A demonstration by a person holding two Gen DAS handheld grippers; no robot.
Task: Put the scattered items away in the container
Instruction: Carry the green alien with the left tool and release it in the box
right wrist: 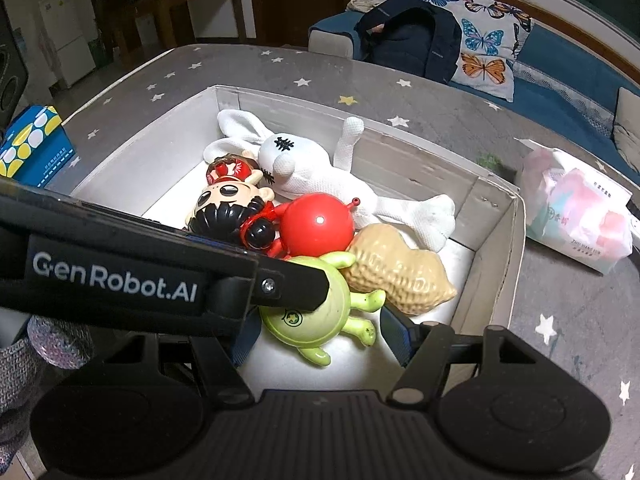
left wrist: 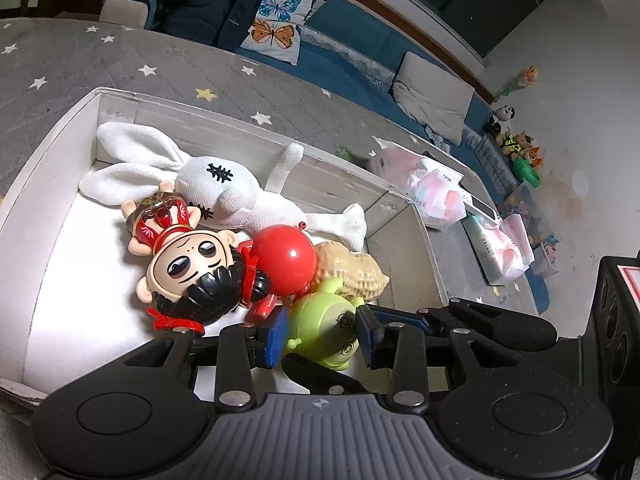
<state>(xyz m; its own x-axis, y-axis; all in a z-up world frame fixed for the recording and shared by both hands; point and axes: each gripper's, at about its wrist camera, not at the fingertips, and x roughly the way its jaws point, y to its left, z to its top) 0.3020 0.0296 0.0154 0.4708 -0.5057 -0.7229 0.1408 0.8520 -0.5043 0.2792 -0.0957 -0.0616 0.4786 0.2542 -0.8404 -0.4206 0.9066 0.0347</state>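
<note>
A white cardboard box (left wrist: 56, 184) (right wrist: 496, 276) sits on a grey star-print table. Inside lie a white plush rabbit (left wrist: 240, 192) (right wrist: 304, 164), a big-headed doll in red (left wrist: 192, 264) (right wrist: 228, 204), a red ball toy (left wrist: 284, 266) (right wrist: 316, 226), a tan peanut toy (left wrist: 356, 274) (right wrist: 396, 276) and a green alien toy (left wrist: 324, 328) (right wrist: 316, 320). My left gripper (left wrist: 322, 340) has its blue pads on either side of the green alien, low in the box. My right gripper (right wrist: 320, 340) is open just above the same toy; the left gripper's black body (right wrist: 160, 280) crosses its view.
Pink-and-white tissue packs (left wrist: 440, 196) (right wrist: 580, 220) lie on the table right of the box. A blue patterned box (right wrist: 32, 148) stands at the left. A sofa with a butterfly pillow (right wrist: 480, 36) and dark backpack (right wrist: 408, 40) is behind. A black speaker (left wrist: 616, 320) stands at the right.
</note>
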